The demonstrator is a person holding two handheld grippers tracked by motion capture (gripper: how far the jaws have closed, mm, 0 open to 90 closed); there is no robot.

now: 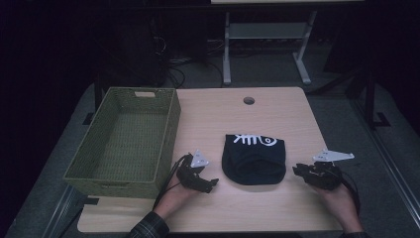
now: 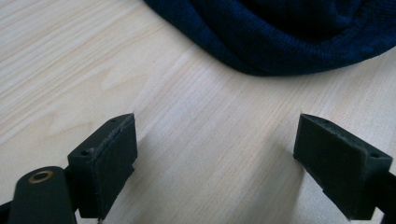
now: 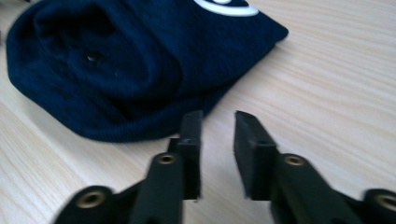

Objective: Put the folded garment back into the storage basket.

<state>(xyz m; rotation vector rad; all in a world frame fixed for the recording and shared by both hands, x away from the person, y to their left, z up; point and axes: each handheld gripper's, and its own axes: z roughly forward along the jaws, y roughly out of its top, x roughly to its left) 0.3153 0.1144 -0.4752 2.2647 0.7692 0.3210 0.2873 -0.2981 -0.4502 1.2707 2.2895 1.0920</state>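
Note:
A folded dark navy garment with a white fishbone print lies at the middle of the light wooden table. My left gripper rests just left of it, jaws pointing toward its near edge. In the left gripper view the gripper is wide open over bare wood, with the garment a short way ahead. My right gripper sits just right of the garment. In the right gripper view the gripper is open by a narrow gap, holding nothing, its tips close to the garment's rolled edge.
A green woven basket stands on the table's left side, beside my left hand. A round cable hole sits near the table's far edge. Beyond the table are a white desk frame and cables on a dark floor.

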